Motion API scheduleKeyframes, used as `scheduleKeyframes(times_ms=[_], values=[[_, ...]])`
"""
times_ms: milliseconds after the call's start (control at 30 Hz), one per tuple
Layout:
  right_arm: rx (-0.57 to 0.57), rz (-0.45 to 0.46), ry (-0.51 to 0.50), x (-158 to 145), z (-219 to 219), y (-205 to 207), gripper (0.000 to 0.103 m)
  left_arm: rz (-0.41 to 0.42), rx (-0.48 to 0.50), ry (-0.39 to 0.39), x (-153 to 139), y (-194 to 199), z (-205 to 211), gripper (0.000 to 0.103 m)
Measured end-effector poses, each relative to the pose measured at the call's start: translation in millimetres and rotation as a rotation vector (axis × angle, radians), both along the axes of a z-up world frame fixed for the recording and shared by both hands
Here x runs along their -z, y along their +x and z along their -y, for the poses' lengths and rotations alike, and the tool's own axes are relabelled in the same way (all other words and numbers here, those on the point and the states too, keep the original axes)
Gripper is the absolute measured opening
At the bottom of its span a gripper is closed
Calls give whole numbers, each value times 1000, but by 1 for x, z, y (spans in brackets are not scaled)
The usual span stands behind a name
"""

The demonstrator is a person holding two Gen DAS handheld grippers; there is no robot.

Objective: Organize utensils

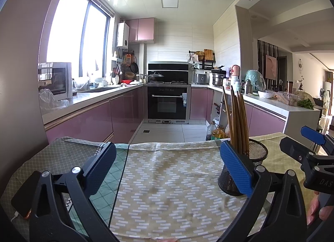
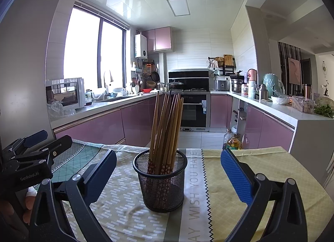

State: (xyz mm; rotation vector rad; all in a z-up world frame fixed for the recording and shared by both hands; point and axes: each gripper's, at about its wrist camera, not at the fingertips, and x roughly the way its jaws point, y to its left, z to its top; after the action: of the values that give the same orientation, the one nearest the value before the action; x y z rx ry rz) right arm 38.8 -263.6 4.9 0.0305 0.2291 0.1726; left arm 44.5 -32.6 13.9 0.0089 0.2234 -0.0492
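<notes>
Both tools hovering wide and empty over the table.

The left tool is hanging open above bare patterned cloth; to its right, the right tool is gaping around the mesh cup, not touching. The chopsticks are standing bundled inside, seemingly already sorted; nothing is blocking either tool.

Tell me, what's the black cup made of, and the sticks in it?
The black cup looks like metal wire mesh, painted matte black: you can see through its tiny holes. The chopsticks look like wood or bamboo, brown and smooth, with little flower patterns near the bottom.
</notes>
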Motion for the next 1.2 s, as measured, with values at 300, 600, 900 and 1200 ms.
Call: scheduleKeyframes(times_ms=[300, 600, 900, 1200], values=[[-1, -1, 2, 0, 0, 1, 97, -2, -1, 1, 2, -2, 2, 98], [-2, -1, 3, 1, -2, 2, 97, -4, 1, 1, 4, -3, 3, 98], [-3, -3, 5, 2, -2, 2, 97, -7, 1, 1, 4, -2, 4, 98], [-2, -3, 11, 1, 1, 2, 97, -6, 0, 0, 4, -2, 3, 98]])
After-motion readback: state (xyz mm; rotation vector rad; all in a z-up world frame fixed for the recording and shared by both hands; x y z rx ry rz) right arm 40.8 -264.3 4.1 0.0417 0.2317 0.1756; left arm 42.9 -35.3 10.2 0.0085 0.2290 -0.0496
